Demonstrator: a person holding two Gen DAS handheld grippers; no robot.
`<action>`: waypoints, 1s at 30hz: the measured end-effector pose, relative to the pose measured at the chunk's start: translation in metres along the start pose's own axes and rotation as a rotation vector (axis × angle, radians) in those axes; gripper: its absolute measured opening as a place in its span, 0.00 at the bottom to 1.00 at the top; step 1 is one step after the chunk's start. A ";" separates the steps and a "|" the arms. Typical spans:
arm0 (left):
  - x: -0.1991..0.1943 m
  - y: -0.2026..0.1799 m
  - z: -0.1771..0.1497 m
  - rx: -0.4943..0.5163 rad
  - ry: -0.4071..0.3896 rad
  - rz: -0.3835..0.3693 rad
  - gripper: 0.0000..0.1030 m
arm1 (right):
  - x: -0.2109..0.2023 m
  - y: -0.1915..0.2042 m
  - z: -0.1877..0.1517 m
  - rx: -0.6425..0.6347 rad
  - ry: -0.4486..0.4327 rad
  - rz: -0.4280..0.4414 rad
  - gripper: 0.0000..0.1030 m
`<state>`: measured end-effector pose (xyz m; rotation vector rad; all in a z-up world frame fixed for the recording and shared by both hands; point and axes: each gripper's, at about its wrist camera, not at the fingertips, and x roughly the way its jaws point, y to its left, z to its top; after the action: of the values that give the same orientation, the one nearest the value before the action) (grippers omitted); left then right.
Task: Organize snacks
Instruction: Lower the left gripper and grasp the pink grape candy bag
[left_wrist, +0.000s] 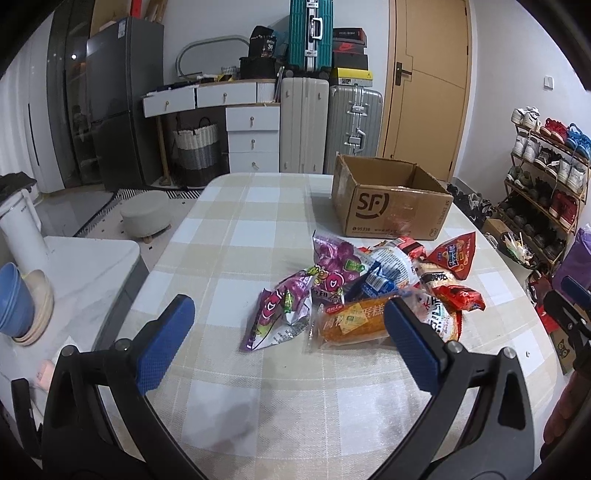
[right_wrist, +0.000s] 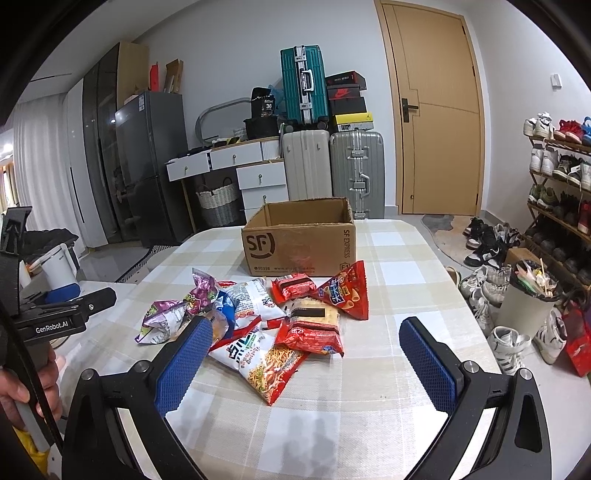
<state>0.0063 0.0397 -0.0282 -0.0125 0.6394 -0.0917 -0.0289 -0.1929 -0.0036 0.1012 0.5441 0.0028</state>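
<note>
A heap of snack packets lies mid-table in front of an open cardboard box (left_wrist: 391, 210) (right_wrist: 301, 245). Nearest in the left wrist view are a purple packet (left_wrist: 277, 317) and an orange cake packet (left_wrist: 351, 321). A red noodle packet (right_wrist: 266, 363), red wafer packs (right_wrist: 314, 332) and a red cone-shaped packet (right_wrist: 345, 295) show in the right wrist view. My left gripper (left_wrist: 288, 314) hovers open just short of the purple and orange packets. Over the near side of the heap, my right gripper (right_wrist: 306, 336) is open and holds nothing.
The table wears a beige checked cloth (left_wrist: 236, 236) (right_wrist: 391, 369). A white side counter with stacked bowls (left_wrist: 22, 306) stands left. Suitcases (left_wrist: 325, 122), a drawer unit and a fridge line the far wall. A shoe rack (right_wrist: 561, 192) and shoes fill the floor at right.
</note>
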 end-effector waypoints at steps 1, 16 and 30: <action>0.003 0.002 -0.001 -0.002 0.006 -0.012 0.99 | 0.002 0.000 -0.001 0.003 0.001 0.005 1.00; 0.140 0.062 -0.002 -0.162 0.293 -0.198 0.99 | 0.062 0.002 -0.016 0.007 0.089 0.186 1.00; 0.189 0.054 -0.008 -0.183 0.371 -0.293 0.53 | 0.117 -0.005 -0.029 0.086 0.220 0.297 1.00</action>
<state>0.1572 0.0767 -0.1496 -0.2711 1.0123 -0.3237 0.0562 -0.1919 -0.0896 0.2676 0.7451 0.2831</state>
